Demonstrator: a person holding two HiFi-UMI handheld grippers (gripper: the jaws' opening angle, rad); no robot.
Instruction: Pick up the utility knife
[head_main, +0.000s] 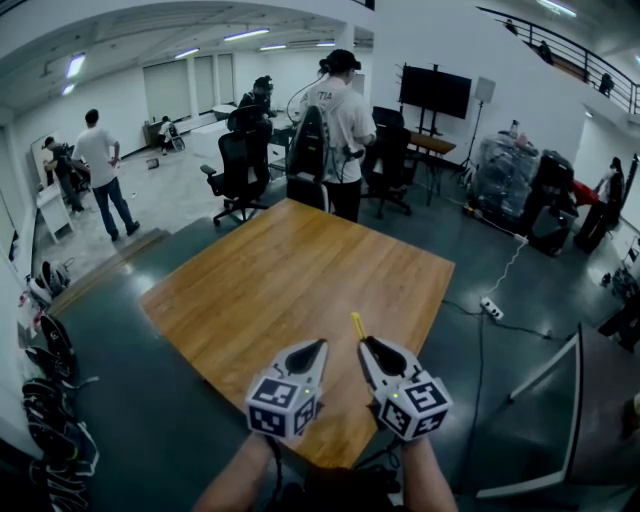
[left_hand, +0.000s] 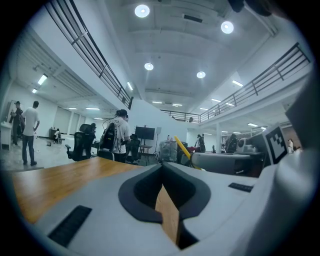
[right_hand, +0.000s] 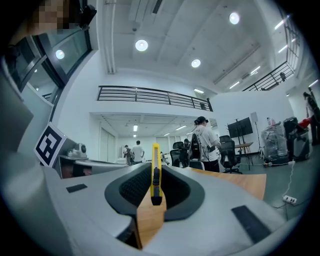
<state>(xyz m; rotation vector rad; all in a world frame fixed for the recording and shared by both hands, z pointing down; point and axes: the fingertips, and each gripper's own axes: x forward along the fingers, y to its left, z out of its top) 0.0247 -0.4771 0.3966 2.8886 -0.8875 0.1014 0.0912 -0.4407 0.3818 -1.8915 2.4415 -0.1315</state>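
Wooden table fills the middle of the head view, bare as far as I can see, and behind it at 12 o'clock a person with a backpack stands among office chairs in a large hall. Both grippers hang above the near edge of this table. The right gripper is closed narrow on the utility knife, so the knife is off the wood and in the air. Its yellow body sticks out past the jaw tips toward about 11 o'clock in the head view. In the right gripper view I see the knife edge-on, upright between the pads, with the black slider facing the camera, so the pads seem to press on its two flat sides. The left gripper, at 9 o'clock from the right one, has its jaws together with nothing between them. I judge that this knife is light and stiff, a thin hard body that does not bend or crush. Its sides look smooth, so it may slide or swing in the pads if the hold is weak. The grip sits on the rear part and much of the length hangs free. A hold nearer the middle, on the flat sides and away from the blade end, seems safer to me. I cannot tell if the blade is out.
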